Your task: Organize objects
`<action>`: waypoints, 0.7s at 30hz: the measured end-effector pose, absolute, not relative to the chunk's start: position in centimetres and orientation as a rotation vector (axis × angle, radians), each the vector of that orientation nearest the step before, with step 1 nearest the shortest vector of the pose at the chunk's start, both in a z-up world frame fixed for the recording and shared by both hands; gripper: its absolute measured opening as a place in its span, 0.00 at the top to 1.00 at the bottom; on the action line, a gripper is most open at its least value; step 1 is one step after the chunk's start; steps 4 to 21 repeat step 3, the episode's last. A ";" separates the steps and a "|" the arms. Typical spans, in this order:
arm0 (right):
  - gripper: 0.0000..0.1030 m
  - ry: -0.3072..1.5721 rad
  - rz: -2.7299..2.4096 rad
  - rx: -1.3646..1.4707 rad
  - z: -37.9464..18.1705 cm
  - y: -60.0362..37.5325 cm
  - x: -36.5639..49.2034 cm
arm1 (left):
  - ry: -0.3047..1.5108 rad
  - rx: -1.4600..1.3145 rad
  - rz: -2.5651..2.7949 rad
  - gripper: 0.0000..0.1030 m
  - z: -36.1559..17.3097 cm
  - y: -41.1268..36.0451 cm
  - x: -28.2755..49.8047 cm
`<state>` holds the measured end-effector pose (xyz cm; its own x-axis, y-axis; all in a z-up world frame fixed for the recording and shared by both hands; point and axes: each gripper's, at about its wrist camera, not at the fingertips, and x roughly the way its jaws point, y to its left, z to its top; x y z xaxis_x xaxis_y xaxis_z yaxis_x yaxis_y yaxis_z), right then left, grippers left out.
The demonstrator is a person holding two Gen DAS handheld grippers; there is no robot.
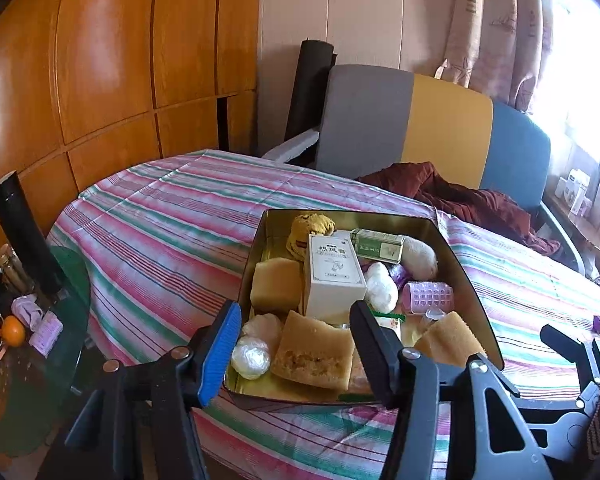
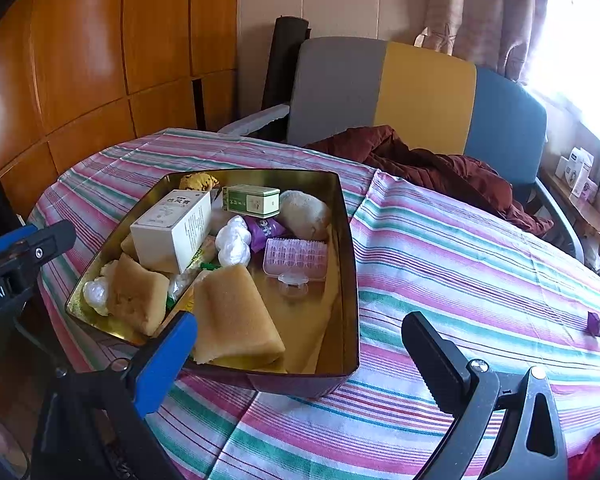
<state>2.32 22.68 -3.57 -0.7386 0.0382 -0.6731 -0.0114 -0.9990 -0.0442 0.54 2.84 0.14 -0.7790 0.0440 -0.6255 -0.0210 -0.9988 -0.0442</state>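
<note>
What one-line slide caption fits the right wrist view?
Open right tool hovering before a gold tin packed with sponges, boxes and wrapped items on a striped tablecloth.

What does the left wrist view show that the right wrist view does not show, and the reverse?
Only the left wrist view shows the side table with two oranges and a glass jar. Only the right wrist view shows the whole purple packet in the tin and the dark red jacket in full. Both show the gold tin of sponges and boxes, the striped cloth, the small purple object and both open grippers.
</note>
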 end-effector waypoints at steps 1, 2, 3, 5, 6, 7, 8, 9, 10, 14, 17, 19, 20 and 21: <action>0.00 -0.057 2.905 -1.125 -3.6 22.7 2.3 | -0.053 -1.032 2.931 0.44 0.2 2.8 0.5; 0.00 -0.056 2.907 -1.122 -3.5 22.6 2.3 | -0.056 -1.038 2.926 0.44 0.2 2.9 0.5; 0.00 -0.054 2.908 -1.118 -3.5 22.7 2.4 | -0.058 -1.047 2.918 0.44 0.1 2.9 0.4; 0.00 -0.054 2.908 -1.118 -3.5 22.7 2.4 | -0.058 -1.047 2.918 0.44 0.1 2.9 0.4; 0.00 -0.054 2.908 -1.118 -3.5 22.7 2.4 | -0.058 -1.047 2.918 0.44 0.1 2.9 0.4; 0.00 -0.054 2.908 -1.118 -3.5 22.7 2.4 | -0.058 -1.047 2.918 0.44 0.1 2.9 0.4; 0.00 -0.054 2.908 -1.118 -3.5 22.7 2.4 | -0.058 -1.047 2.918 0.44 0.1 2.9 0.4; 0.00 -0.054 2.908 -1.118 -3.5 22.7 2.4 | -0.058 -1.047 2.918 0.44 0.1 2.9 0.4; 0.00 -0.054 2.908 -1.118 -3.5 22.7 2.4 | -0.058 -1.047 2.918 0.44 0.1 2.9 0.4; 0.00 -0.054 2.908 -1.118 -3.5 22.7 2.4 | -0.058 -1.047 2.918 0.44 0.1 2.9 0.4; 0.00 -0.054 2.908 -1.118 -3.5 22.7 2.4 | -0.058 -1.047 2.918 0.44 0.1 2.9 0.4; 0.00 -0.054 2.908 -1.118 -3.5 22.7 2.4 | -0.058 -1.047 2.918 0.44 0.1 2.9 0.4; 0.00 -0.054 2.908 -1.118 -3.5 22.7 2.4 | -0.058 -1.047 2.918 0.44 0.1 2.9 0.4; 0.00 -0.054 2.908 -1.118 -3.5 22.7 2.4 | -0.058 -1.047 2.918 0.44 0.1 2.9 0.4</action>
